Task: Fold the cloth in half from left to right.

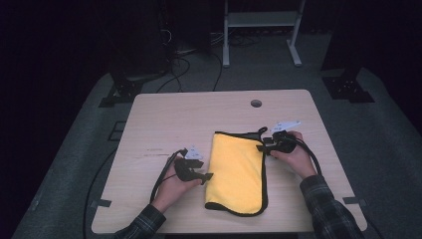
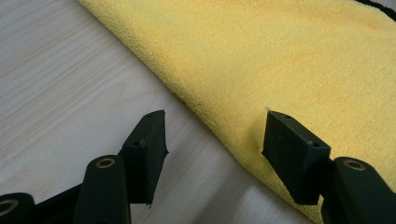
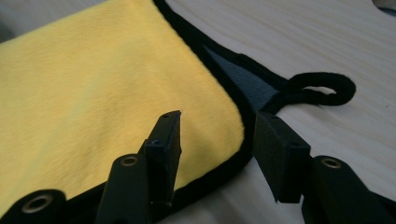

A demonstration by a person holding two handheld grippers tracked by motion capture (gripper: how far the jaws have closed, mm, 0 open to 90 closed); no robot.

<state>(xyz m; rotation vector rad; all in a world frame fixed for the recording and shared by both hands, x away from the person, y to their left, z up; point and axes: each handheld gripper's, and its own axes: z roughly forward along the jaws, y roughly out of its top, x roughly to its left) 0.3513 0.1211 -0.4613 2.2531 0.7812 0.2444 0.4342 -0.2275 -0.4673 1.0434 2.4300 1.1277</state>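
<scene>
Light wood surface point(image 1: 164, 119), dark room around. Folded yellow microfibre towel point(image 1: 238, 172) with black trim lies flat at centre, hanging loop point(image 3: 322, 88) at far right corner. Left gripper point(image 1: 205, 177) at towel's left edge, fingers spread astride it. Right gripper point(image 1: 262, 145) at far right corner, fingers spread over black trim, nothing pinched.

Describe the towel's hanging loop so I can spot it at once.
On the wooden table lies a folded yellow towel edged in black. At its far right corner, near the right gripper, a black cord loop juts onto bare wood.
</scene>
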